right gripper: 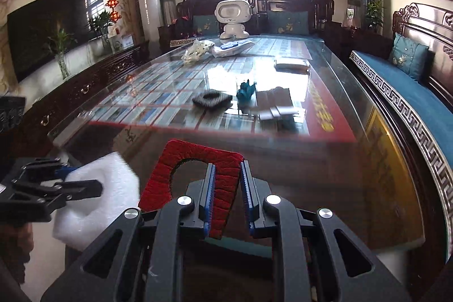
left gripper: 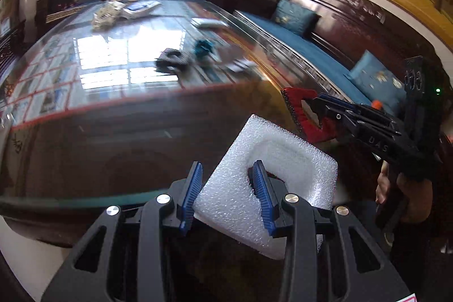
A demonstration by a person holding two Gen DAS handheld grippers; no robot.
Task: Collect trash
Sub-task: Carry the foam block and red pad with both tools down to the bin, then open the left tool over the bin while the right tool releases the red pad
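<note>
Progress partial: left tool [left gripper: 228, 196] clamps white foam [left gripper: 271, 183], right tool [right gripper: 228, 197] clamps red foam [right gripper: 198, 171]; black ring [right gripper: 211, 100], teal scrap [right gripper: 245, 91], papers [right gripper: 276, 106] remain mid-frame on bench [right gripper: 325, 160].

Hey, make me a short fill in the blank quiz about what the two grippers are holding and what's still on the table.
1. The left gripper is shut on a ____ foam piece.
2. The right gripper grips a ____ foam piece.
3. On the glass table a black foam ring lies beside a crumpled ____ scrap.

Missing words: white; red; teal
</note>
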